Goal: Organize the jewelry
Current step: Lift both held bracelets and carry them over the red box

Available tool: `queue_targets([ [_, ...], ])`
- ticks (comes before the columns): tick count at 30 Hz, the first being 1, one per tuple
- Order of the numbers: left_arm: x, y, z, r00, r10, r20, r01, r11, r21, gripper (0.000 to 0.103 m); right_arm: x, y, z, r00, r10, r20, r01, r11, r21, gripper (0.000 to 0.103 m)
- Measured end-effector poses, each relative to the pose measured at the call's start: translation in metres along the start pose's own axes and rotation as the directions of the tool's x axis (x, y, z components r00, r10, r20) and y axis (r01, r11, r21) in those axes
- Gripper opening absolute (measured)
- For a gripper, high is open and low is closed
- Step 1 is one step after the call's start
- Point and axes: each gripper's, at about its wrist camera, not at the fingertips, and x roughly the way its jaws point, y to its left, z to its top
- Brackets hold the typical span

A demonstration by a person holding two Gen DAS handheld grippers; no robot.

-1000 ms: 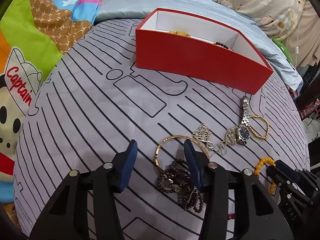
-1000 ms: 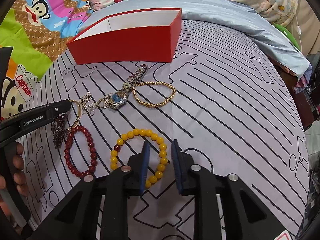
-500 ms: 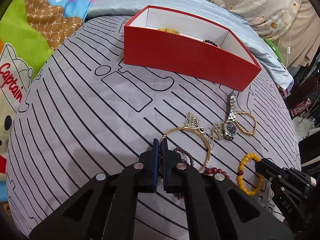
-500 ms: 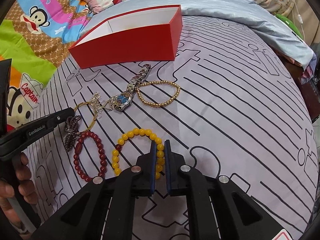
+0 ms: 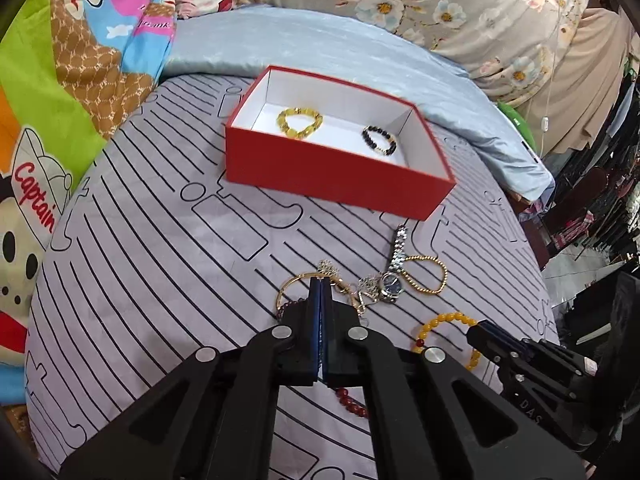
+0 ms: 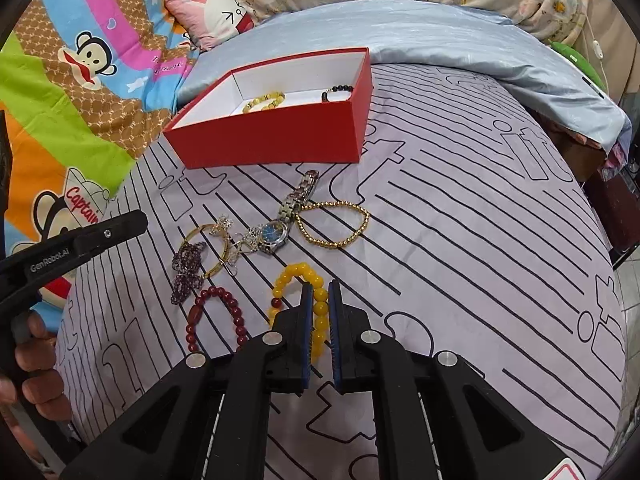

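Observation:
My right gripper (image 6: 320, 288) is shut on one side of the yellow bead bracelet (image 6: 298, 272), which is stretched into a long loop on the striped bedsheet. My left gripper (image 5: 321, 280) is shut with nothing between its pads. It hangs over the gold bangle (image 6: 222, 252) and, in the right wrist view, stands apart from it. A purple bead bracelet (image 6: 188, 268), a red bead bracelet (image 6: 216, 320), a silver watch (image 6: 276, 234) and a gold bead chain (image 6: 332, 222) lie nearby. The red box (image 5: 336, 176) holds a yellow bracelet (image 5: 300, 122) and a black bead bracelet (image 5: 379, 141).
A silver snowflake chain (image 6: 240, 240) is tangled between the bangle and the watch. A pale blue quilt (image 5: 320, 48) lies behind the box, with cartoon bedding (image 6: 80, 92) on the left. A hand (image 6: 36, 364) holds the left gripper's handle. The bed's edge drops off at the right.
Both grippers went from open to shut. The right one closed on the yellow bracelet and rose a little. The left one closed by the bangle, then lifted, so the box's inside now shows.

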Motion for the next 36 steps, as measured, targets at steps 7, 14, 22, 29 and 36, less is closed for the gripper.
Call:
queue_targets([
  [7, 0.008, -0.005, -0.013, 0.999, 0.0, -0.047, 0.001, 1.0, 0.031, 0.009, 0.001, 0.0, -0.005, 1.0, 0.002, -0.013, -0.002, 1.0, 0.002, 0.007],
  [14, 0.037, -0.008, -0.035, 0.992, 0.055, -0.109, -0.049, 0.997, 0.056, 0.03, 0.003, -0.002, -0.008, 1.0, 0.004, -0.018, -0.004, 1.0, 0.007, 0.007],
  [22, 0.045, -0.004, -0.04, 0.99, 0.057, -0.129, -0.051, 0.997, 0.051, 0.013, 0.005, -0.003, -0.008, 1.0, 0.005, -0.025, -0.004, 1.0, 0.018, 0.007],
  [29, 0.029, -0.008, -0.037, 0.994, 0.003, -0.112, 0.002, 0.999, 0.048, 0.008, -0.002, -0.001, -0.005, 1.0, 0.018, -0.013, -0.018, 1.0, 0.012, 0.007],
  [36, -0.006, -0.019, -0.024, 0.997, -0.054, -0.048, 0.056, 0.997, 0.052, 0.008, -0.022, 0.003, 0.005, 0.999, 0.037, 0.032, -0.037, 0.999, 0.001, 0.007],
])
